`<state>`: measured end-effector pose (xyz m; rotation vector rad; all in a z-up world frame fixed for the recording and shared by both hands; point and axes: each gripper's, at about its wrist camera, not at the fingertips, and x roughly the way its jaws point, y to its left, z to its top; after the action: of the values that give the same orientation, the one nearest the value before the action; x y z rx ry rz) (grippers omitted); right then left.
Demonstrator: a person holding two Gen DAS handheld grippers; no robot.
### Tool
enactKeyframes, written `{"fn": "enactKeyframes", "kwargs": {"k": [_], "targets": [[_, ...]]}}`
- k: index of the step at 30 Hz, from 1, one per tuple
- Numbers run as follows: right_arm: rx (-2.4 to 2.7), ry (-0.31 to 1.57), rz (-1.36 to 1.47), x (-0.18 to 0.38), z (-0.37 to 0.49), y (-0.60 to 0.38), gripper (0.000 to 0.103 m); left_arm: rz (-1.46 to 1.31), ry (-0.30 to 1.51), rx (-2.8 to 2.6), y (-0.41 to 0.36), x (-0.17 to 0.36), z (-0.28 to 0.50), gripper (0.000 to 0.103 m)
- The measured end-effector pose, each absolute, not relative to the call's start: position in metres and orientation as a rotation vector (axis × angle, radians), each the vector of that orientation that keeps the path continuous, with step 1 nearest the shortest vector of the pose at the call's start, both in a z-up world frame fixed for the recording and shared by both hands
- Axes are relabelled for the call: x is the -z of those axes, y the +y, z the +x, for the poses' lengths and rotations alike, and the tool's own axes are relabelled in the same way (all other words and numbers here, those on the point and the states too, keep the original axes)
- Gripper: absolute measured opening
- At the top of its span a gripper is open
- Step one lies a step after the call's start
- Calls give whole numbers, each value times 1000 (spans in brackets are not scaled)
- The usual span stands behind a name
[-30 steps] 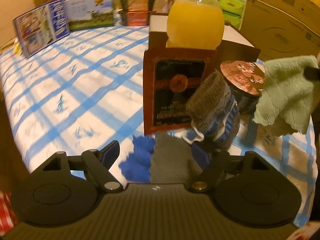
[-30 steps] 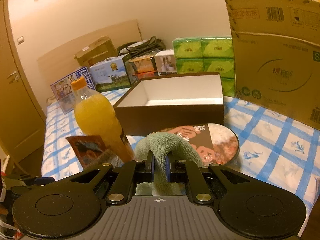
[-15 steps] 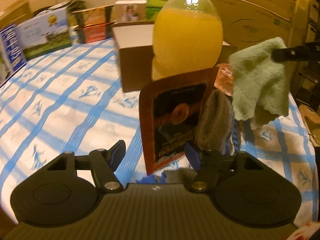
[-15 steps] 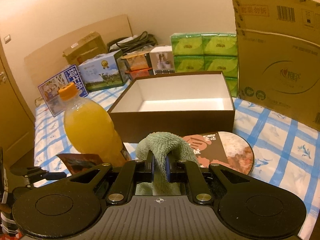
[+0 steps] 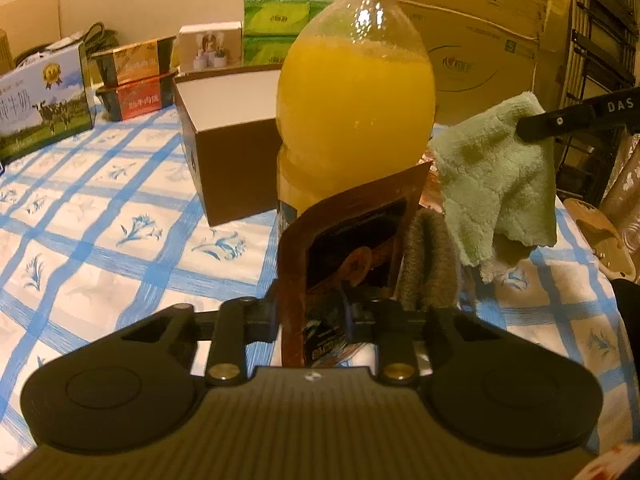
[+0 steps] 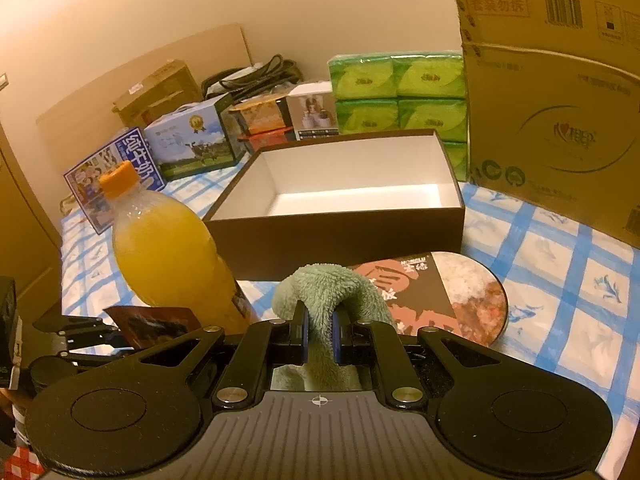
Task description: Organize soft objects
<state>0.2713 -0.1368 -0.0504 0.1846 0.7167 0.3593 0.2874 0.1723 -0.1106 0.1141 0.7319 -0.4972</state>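
The left gripper [image 5: 314, 316] has just been closing and now seems to pinch the brown pouch [image 5: 348, 240] standing between its jaws, though the pads are partly hidden. Just right of it leans a grey sock [image 5: 430, 264]; the orange juice bottle [image 5: 356, 92] stands directly ahead. The right gripper [image 6: 319, 332] is clamped on the green cloth [image 6: 324, 284], with the open brown box [image 6: 340, 224] ahead.

dim warm yellow light | bottle [image 5: 354, 92] glare | fisheye-bent edges | slightly soft
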Motion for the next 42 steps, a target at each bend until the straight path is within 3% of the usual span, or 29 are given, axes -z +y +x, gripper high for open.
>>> {"fn": "enactKeyframes", "kwargs": {"k": [3, 10, 26, 42], "targets": [[-359, 716, 182, 49, 269, -137, 11, 87, 708, 504, 176, 108, 283, 8], [-362, 717, 173, 45, 264, -137, 11, 72, 641, 514, 185, 91, 264, 4], [-443, 657, 185, 13, 265, -128, 11, 121, 576, 371, 226, 50, 252, 1], [-469, 578, 177, -7, 326, -119, 11, 157, 496, 376, 225, 27, 328, 1]]}}
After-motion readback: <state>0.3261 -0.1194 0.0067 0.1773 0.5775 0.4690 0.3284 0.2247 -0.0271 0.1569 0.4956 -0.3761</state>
